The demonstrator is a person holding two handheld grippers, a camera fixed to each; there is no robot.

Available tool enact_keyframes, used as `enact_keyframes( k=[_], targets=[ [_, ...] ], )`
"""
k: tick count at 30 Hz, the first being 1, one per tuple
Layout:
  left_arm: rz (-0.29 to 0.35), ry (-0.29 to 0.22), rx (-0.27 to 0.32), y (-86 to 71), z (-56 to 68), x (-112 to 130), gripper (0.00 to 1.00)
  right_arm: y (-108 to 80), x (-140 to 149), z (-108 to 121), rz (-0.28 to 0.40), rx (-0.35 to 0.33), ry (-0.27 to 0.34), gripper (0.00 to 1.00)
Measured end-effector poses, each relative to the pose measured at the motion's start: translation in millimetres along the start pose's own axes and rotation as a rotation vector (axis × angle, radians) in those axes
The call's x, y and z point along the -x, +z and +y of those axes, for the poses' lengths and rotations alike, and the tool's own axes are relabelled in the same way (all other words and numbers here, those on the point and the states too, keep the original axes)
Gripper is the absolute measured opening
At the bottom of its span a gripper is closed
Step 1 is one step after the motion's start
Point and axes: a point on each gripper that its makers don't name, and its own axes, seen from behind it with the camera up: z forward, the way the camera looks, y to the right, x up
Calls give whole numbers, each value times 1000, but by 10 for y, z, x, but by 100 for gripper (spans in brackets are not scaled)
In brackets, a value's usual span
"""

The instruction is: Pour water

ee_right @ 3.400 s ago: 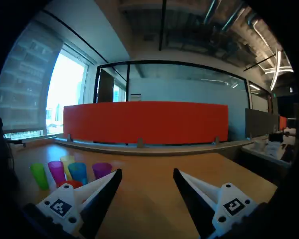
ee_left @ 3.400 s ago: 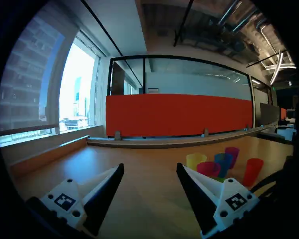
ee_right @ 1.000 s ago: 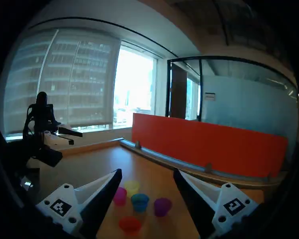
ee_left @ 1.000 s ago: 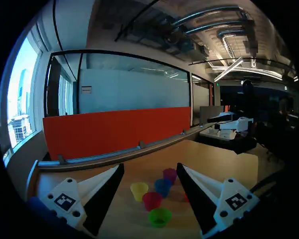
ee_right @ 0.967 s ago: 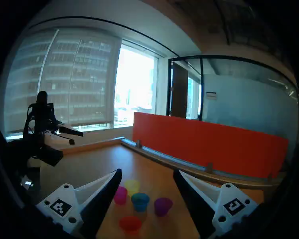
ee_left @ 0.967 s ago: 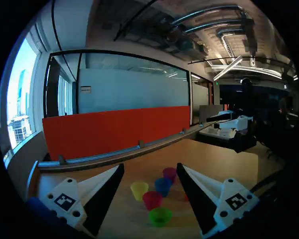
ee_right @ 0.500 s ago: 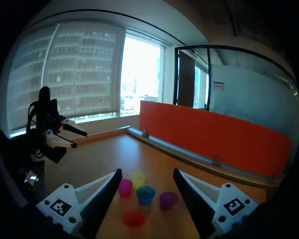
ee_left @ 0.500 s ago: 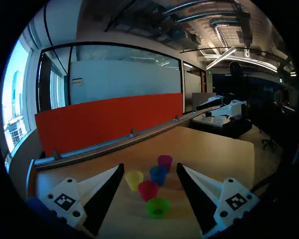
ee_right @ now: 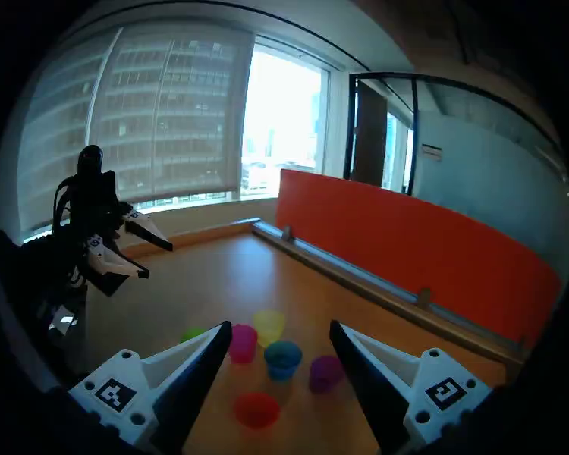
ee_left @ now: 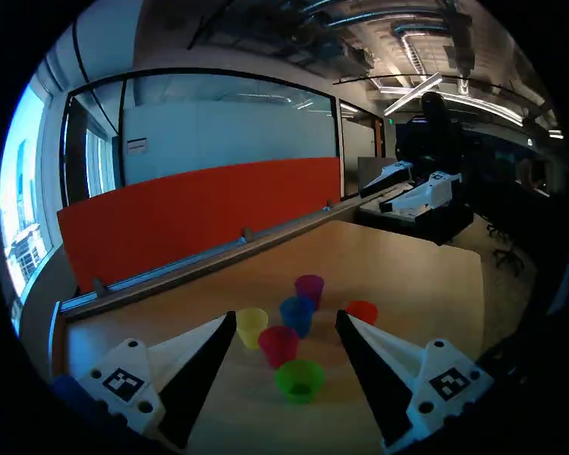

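Several small plastic cups stand in a cluster on the wooden table (ee_left: 421, 288). In the left gripper view I see the purple cup (ee_left: 309, 289), blue cup (ee_left: 297, 315), yellow cup (ee_left: 252, 327), pink cup (ee_left: 278, 346), green cup (ee_left: 300, 380) and orange-red cup (ee_left: 361, 311). My left gripper (ee_left: 284, 314) hovers open above and before them. The right gripper view has the pink cup (ee_right: 243, 342), yellow cup (ee_right: 269, 326), blue cup (ee_right: 283, 359), purple cup (ee_right: 326, 372) and orange-red cup (ee_right: 256, 409) under my open right gripper (ee_right: 280, 324). Both grippers are empty.
An orange partition (ee_left: 201, 216) with a rail runs along the table's far edge. Large windows (ee_right: 284, 129) line one side. The other gripper shows farther off across the table: right gripper (ee_left: 415, 199), left gripper (ee_right: 116, 244). Desks and chairs stand beyond the table.
Both grippers have swung inward from facing the partition and now look down on the cups from opposite sides. The cups sit lower and nearer in each view; the jaws stayed open.
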Motion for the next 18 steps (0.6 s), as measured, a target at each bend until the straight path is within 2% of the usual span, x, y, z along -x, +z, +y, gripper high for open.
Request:
enact_keyframes(
  k=[11,18],
  targets=[
    [-71,13,7,173,-8,323,98,142,128,65,-22,-12,22,100],
    [-113,7,29,276,41,546,98,233,196,89,-39,-21,12,100]
  ],
)
